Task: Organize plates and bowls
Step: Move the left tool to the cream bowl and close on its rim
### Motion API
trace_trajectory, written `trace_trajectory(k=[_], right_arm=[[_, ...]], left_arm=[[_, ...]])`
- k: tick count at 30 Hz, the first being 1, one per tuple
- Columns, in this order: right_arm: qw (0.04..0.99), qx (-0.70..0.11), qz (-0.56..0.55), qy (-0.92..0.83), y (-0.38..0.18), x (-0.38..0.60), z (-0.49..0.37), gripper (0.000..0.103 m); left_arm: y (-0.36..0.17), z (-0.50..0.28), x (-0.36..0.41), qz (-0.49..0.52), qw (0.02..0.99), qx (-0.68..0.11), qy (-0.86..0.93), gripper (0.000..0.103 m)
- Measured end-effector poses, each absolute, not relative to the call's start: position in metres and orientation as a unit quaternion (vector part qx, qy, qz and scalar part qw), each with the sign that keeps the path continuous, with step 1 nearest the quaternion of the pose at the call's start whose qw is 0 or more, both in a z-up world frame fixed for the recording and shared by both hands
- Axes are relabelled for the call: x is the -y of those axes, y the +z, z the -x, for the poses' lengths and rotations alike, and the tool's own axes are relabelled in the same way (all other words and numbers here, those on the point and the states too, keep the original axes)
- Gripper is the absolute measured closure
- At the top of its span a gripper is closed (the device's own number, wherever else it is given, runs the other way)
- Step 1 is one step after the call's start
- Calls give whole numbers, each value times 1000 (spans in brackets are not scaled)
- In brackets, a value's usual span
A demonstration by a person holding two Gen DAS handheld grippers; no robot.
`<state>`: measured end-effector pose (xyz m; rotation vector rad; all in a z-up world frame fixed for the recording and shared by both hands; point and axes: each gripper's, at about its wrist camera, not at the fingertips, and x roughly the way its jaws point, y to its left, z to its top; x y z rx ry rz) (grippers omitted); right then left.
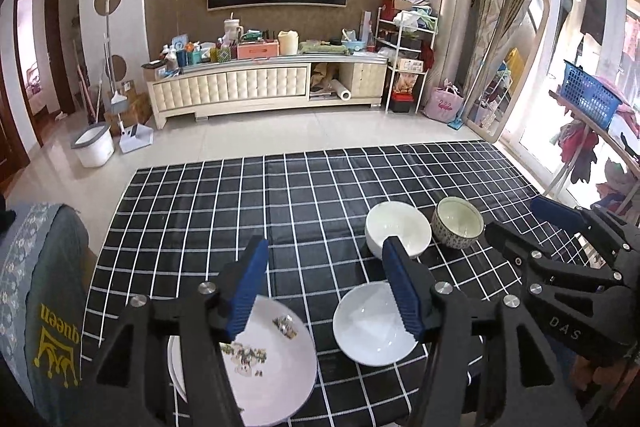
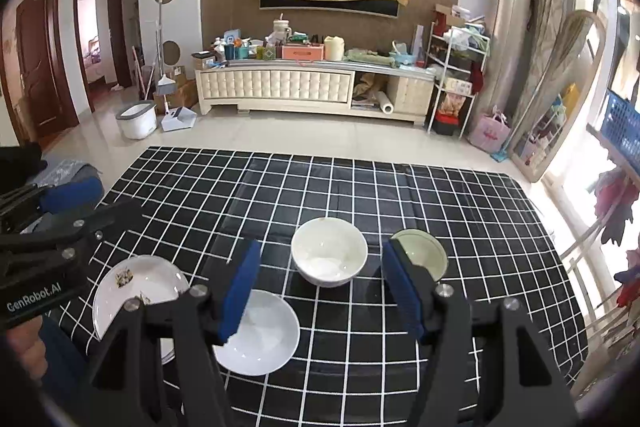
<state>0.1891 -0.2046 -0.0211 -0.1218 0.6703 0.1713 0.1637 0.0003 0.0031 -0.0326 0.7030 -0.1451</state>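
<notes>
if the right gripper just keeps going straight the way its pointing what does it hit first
Most likely the deep white bowl: it sits centred between the open jaws of the right gripper, just ahead. Depth is hard to judge through the fisheye.

Legible text: "queen" in yellow under a crown emblem, seen inverted, on grey fabric (image 1: 48,311) at the left edge; "DAS" on the right gripper (image 1: 532,227) body, left wrist view; "GenRobot.AI" on the left gripper (image 2: 76,203) body, right wrist view.
</notes>
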Motion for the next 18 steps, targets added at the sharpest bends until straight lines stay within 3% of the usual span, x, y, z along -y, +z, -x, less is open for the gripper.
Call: trace_trajectory(k=[5, 8, 18], right_arm=[[940, -327, 52, 81, -19, 214, -201, 20], [939, -332, 45, 78, -21, 220, -212, 20], [929, -359, 47, 72, -40, 229, -247, 20]], left_arm=[[7, -184, 9, 13, 937, -340, -84, 36], [6, -197, 15, 12, 933, -347, -90, 30], [-5, -243, 34, 10, 923, -372, -97, 30]])
